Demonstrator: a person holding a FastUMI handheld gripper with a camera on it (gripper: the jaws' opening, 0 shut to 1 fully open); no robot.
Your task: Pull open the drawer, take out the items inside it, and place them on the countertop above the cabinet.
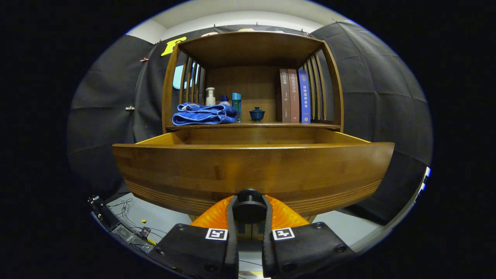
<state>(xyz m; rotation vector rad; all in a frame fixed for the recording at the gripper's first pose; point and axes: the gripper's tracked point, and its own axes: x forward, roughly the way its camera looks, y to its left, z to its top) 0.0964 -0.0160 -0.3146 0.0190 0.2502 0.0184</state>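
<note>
The fingers (249, 217) are pinching the dark round knob (249, 200) at the bottom middle of the wide brown wooden drawer front (252, 170), one finger on each side of it. An orange ribbed part (285, 215) sits just behind the knob, between the fingers and the drawer front.

Drawer is pulled well out toward the camera. Its inner back wall (252, 135) and both side walls show above the front rim; the floor of the drawer is hidden by the tall front panel, so cannot tell what lies inside.

Beyond the drawer, the brown wooden cabinet (252, 46) has a countertop shelf (267, 125) with slatted sides. On it, left to right:
- folded blue towel (203, 114), near the left slats
- white pump bottle (210, 97) behind the towel
- small dark-blue capped bottle (224, 100), just beside the pump bottle, partly hidden by the towel
- teal cylindrical bottle (236, 105), touching or just beside the towel's right end
- dark teal lidded cup (257, 113), alone at mid-shelf
- three upright books (294, 96), two brown and one blue, against the right slats

The bare stretch of shelf is between cup and books, and in front of the cup.

Below left of the drawer, on the pale floor (162, 217), loose cables and a dark box (124, 231).
</note>
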